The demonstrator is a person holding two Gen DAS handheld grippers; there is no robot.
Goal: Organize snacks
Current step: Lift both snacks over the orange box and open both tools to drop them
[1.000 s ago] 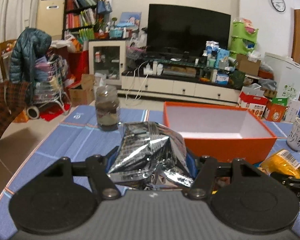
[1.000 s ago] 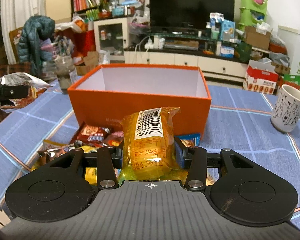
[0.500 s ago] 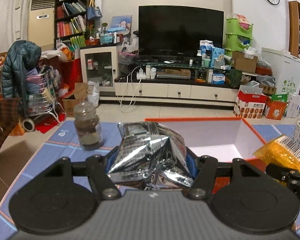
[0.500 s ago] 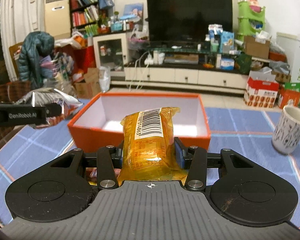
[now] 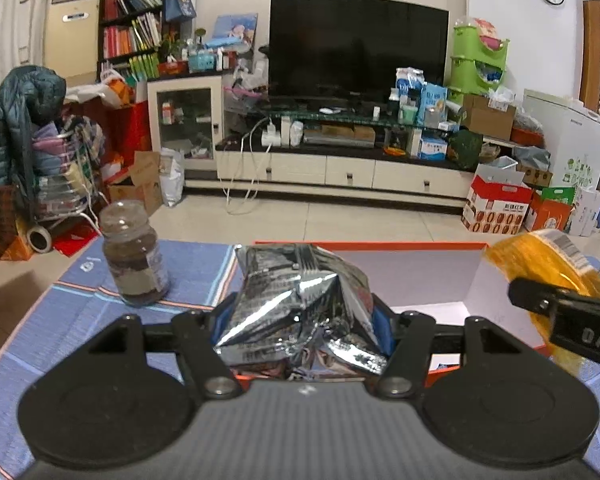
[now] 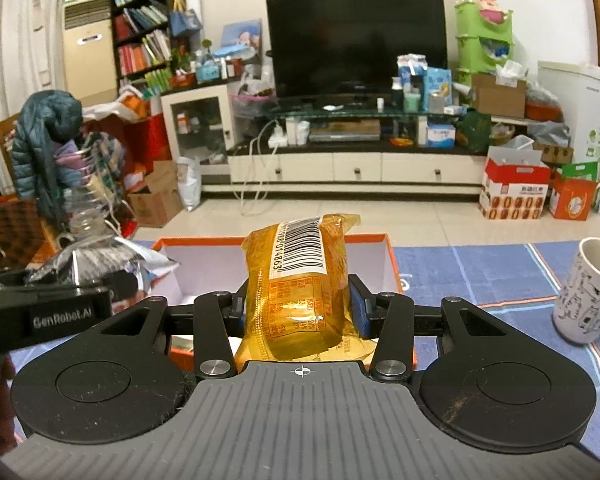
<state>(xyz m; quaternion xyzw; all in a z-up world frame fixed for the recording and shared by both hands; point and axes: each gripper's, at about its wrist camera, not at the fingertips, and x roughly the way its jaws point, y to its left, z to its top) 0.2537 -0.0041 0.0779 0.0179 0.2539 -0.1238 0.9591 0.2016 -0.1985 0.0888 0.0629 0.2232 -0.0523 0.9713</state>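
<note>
My left gripper [image 5: 300, 320] is shut on a crumpled silver snack bag [image 5: 300, 300], held above the near left part of the open orange box [image 5: 380, 245]. My right gripper [image 6: 298, 304] is shut on a yellow snack packet [image 6: 304, 280] with a barcode, held over the box's near edge [image 6: 394, 264]. In the left wrist view the yellow packet [image 5: 540, 260] and the right gripper's finger show at the right. In the right wrist view the silver bag [image 6: 100, 256] shows at the left. The box's white inside looks bare where visible.
A glass jar [image 5: 134, 252] with dark contents stands on the blue checked tablecloth [image 5: 60, 312] left of the box. A white patterned mug [image 6: 586, 292] stands to the right. Beyond the table lie a tiled floor, a TV stand and clutter.
Both grippers rose and moved forward with their packets, from the tabletop in front of the box to over its open top. The loose snacks by the box's front have dropped out of view.
</note>
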